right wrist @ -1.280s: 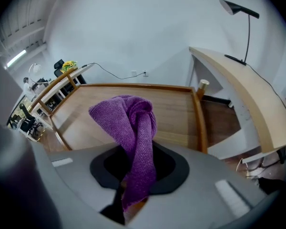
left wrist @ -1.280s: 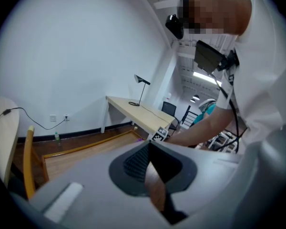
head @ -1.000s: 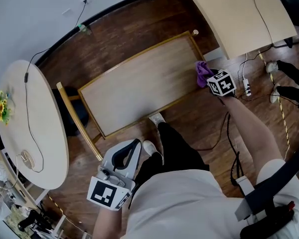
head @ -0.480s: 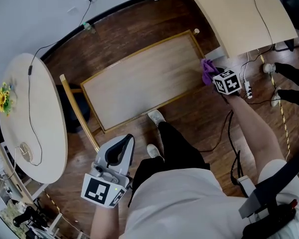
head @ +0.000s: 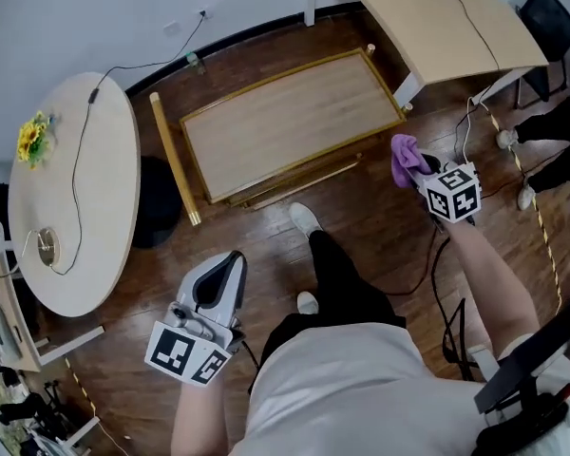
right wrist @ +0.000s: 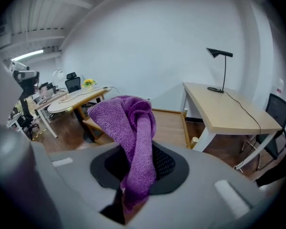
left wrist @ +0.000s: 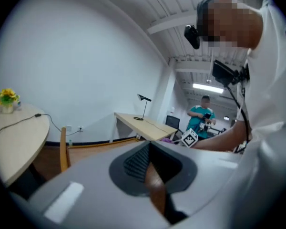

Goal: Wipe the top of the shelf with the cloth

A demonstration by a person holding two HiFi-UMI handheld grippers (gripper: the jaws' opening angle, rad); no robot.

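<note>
1. Head view: your right tool is closed on the purple cloth and holds it in the air above the wooden floor. The cloth is just beside the right end of the shelf, but it does not touch the shelf top. Your left tool hangs low by your left side, well apart from the shelf. A round desk with yellow flowers stands on the left, and a long desk is at the upper right.

2. Left gripper view: the jaws of your left tool stand together, with only a thin slit between them, and they hold nothing. Far behind, a person in a teal shirt stands in the room.

3. Right gripper view: the jaws of your right tool are pressed on the lower end of the cloth. The rest of the cloth rises in a bunched fold above the jaws. Behind it you see the shelf and, to the right, the long desk with a black lamp on it.
</note>
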